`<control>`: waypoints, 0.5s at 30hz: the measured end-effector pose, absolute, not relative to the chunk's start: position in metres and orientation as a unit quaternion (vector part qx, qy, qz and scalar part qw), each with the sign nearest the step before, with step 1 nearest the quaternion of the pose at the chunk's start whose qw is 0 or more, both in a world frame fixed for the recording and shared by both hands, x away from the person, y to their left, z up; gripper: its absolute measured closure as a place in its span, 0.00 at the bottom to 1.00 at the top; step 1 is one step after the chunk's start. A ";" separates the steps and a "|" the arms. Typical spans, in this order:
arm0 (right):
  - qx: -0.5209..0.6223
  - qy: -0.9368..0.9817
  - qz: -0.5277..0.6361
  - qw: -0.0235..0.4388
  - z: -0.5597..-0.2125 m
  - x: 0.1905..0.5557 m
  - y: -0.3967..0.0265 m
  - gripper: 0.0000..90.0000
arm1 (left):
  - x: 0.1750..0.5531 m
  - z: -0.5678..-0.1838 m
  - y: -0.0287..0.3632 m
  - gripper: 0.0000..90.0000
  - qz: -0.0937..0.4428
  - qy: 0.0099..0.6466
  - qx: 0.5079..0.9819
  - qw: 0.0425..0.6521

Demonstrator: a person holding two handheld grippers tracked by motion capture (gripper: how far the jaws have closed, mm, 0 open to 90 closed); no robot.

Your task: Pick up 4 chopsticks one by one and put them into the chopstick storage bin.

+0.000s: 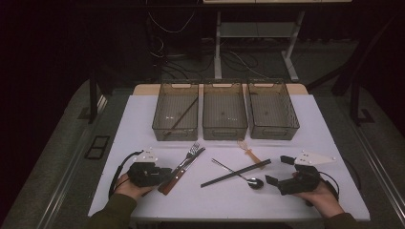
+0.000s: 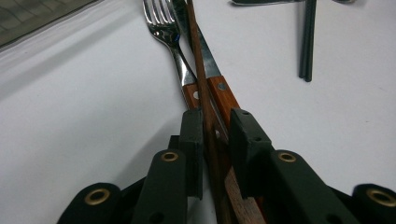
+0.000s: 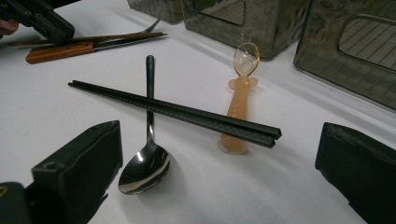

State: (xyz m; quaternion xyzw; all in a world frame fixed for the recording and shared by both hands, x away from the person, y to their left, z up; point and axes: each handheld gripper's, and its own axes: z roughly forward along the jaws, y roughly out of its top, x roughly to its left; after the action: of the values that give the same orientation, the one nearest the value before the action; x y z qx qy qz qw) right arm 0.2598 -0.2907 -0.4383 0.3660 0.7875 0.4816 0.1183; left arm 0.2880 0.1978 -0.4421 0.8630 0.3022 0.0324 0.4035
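White table (image 1: 143,191) bears three bins (image 1: 225,112), fork (image 1: 192,151), knife (image 1: 175,174), chopsticks (image 1: 236,172), spoon (image 1: 253,182).

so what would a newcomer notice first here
The left claw is closed around a thin brown wooden chopstick lying over a wooden-handled fork and knife. At mid-table, black chopsticks cross a steel spoon. Three smoky plastic bins line the far edge.

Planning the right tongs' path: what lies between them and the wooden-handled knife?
The black chopsticks, crossed over the metal spoon, lie between the right tongs and the knife, as the high view shows.
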 end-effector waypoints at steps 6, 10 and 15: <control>0.366 0.788 0.481 0.118 -0.438 0.260 -0.290 0.01 | 0.288 -0.442 0.198 0.89 0.032 0.303 0.863 0.404; 0.366 0.788 0.481 0.118 -0.439 0.260 -0.290 0.01 | 0.288 -0.441 0.197 0.92 0.039 0.298 0.865 0.402; 0.365 0.788 0.481 0.119 -0.439 0.260 -0.290 0.01 | 0.289 -0.441 0.196 0.93 0.044 0.295 0.868 0.398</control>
State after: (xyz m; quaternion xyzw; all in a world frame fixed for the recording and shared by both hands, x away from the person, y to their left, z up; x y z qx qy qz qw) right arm 0.2599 -0.2902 -0.4386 0.3649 0.7884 0.4808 0.1189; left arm 0.2888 0.1964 -0.4405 0.8676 0.2946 0.0437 0.3982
